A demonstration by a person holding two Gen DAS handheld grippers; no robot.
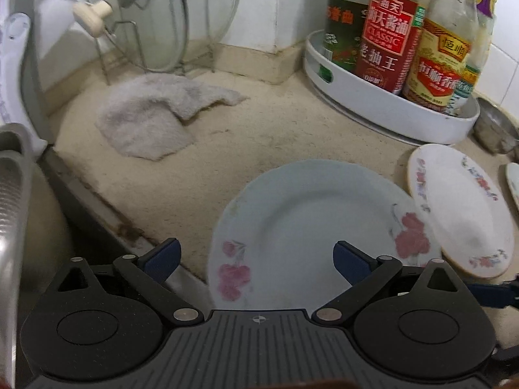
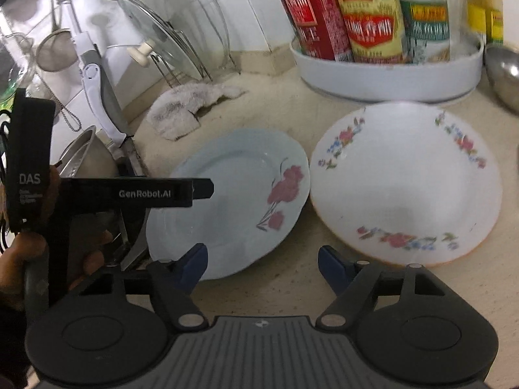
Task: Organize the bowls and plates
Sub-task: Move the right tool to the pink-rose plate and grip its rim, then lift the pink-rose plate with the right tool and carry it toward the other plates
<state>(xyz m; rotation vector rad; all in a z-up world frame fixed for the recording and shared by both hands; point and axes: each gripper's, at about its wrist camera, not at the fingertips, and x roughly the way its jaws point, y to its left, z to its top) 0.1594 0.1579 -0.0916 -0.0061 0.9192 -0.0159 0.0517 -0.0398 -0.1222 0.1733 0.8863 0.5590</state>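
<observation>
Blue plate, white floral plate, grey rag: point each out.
Blue plate (image 2: 227, 201), right wrist view, its centre well.
White floral plate (image 2: 405, 175), right wrist view, its centre.
Grey rag (image 1: 152, 113), left wrist view, its middle.

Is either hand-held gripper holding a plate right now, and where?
No. The left hand-held gripper and right hand-held gripper are both open, holding nothing.

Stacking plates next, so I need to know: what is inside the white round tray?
The white round tray holds upright sauce bottles, packed together. Its wall hides their bases, and the front bottles cover whatever stands behind.
</observation>
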